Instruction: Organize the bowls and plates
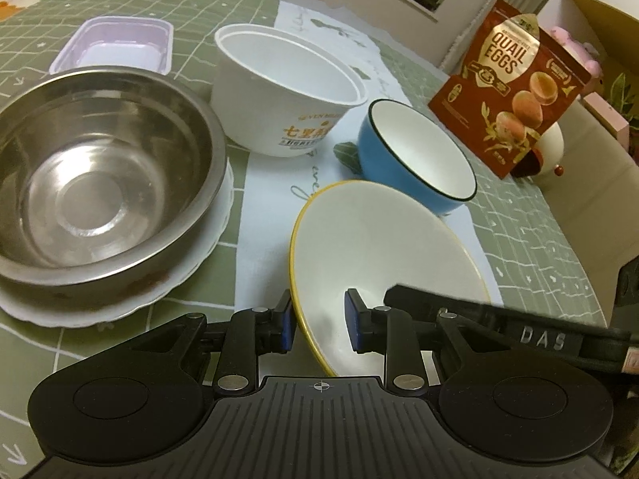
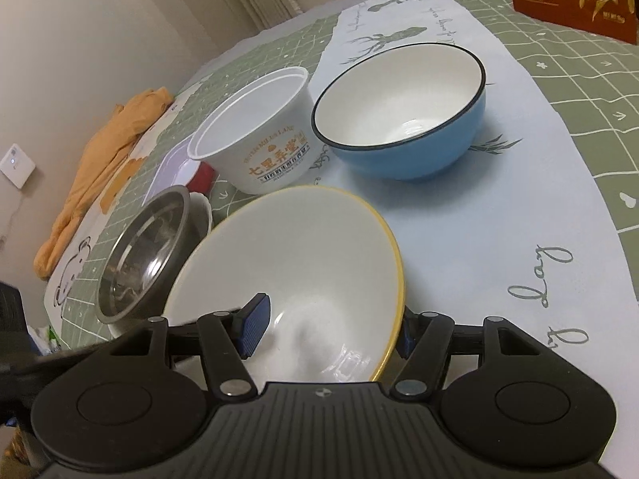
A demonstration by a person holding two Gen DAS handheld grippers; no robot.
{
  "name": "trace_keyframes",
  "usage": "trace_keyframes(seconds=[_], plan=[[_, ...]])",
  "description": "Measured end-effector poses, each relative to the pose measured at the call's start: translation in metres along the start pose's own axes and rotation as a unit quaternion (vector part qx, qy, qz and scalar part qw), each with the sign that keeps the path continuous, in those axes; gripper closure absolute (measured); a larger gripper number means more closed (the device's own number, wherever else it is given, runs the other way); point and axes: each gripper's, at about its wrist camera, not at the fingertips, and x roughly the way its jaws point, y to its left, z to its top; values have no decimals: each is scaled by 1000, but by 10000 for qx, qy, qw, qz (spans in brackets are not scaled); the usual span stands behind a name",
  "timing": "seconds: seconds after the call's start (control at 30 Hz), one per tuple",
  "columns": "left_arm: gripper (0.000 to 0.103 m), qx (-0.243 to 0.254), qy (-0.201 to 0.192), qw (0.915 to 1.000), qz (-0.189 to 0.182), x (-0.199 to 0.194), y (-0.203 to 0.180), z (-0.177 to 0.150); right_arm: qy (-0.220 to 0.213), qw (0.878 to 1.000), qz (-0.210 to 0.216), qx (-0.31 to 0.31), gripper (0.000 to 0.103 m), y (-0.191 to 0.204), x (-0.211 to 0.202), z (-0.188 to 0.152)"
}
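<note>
A white bowl with a yellow rim [image 1: 375,239] [image 2: 287,263] sits tilted between both grippers. My left gripper [image 1: 319,321] straddles its near rim, one pad inside and one outside, with a gap around the wall. My right gripper [image 2: 331,329] straddles the opposite rim the same way. A steel bowl [image 1: 96,175] [image 2: 139,255] rests on a white plate [image 1: 120,303]. A white paper tub [image 1: 287,88] [image 2: 259,135] and a blue bowl [image 1: 415,151] [image 2: 403,119] stand behind.
A lilac plastic tray [image 1: 116,46] lies at the far left. A quail-egg pouch [image 1: 515,92] stands at the back right by the table edge. An orange cloth [image 2: 100,171] lies beside the tray. A green checked tablecloth [image 1: 120,0] covers the table.
</note>
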Motion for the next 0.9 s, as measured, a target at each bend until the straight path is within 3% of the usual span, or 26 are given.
trace_keyframes(seconds=[0.5,0.9], plan=[[79,-94,-165,9998,21,-1,11,7,12,9999,95,-142,40,3,0,-4],[79,-283,-339,9990,-30,-18,15,9,-219,9995,-204,-113,36,-5,-5,-4]])
